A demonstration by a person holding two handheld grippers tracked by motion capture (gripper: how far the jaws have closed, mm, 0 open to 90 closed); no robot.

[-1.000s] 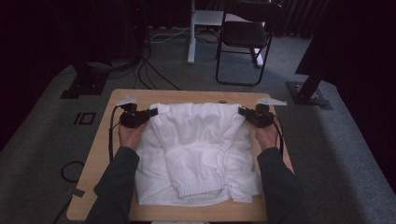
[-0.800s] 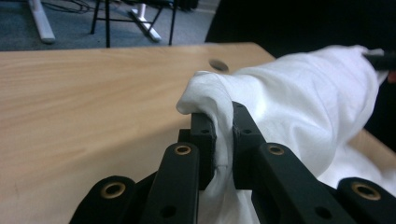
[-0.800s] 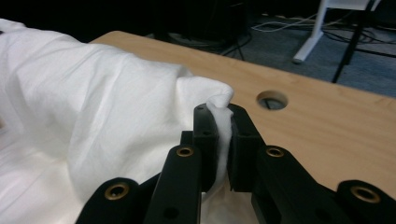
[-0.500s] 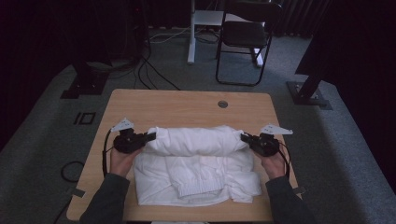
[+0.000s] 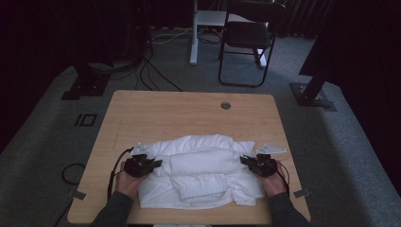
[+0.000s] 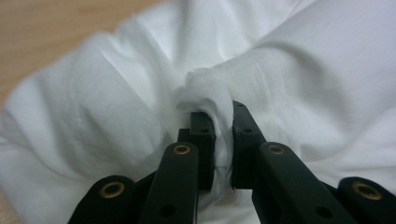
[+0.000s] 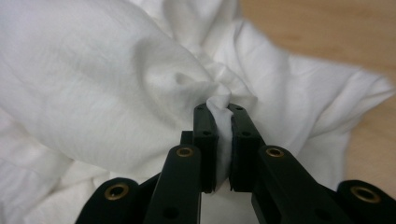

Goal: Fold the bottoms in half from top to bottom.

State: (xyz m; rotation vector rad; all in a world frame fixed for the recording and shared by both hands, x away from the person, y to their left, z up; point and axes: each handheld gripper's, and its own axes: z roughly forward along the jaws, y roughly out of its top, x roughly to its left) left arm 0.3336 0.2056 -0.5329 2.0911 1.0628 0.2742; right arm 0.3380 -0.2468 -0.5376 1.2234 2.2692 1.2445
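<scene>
So, step: we were mid-fold w/ the shirt [image 5: 198,177], doubling its far edge back toward the near edge.
Shirt: white, lay on the near half of the table [image 5: 189,113], centred, folded layer puffed up in a roll across the middle; ribbed collar showed near the front edge.
L gripper [image 5: 153,164]: at the shirt's left side; in the left gripper view [image 6: 219,140] we had jaws nearly together, clamped on a pinch of cloth.
R gripper [image 5: 247,161]: at the right side; in the right gripper view [image 7: 218,140] jaws likewise clamped on a bunched bit of cloth.
Hands: both low, resting at table level by the shirt's sides, approx. level w/ each other.
Progress: we judged the fold mostly laid but not flat yet, grips not let go.
Next: prob. set the held edge down square on the lower layer, keep both sides even, then part the jaws and draw out w/o dragging cloth.
</scene>
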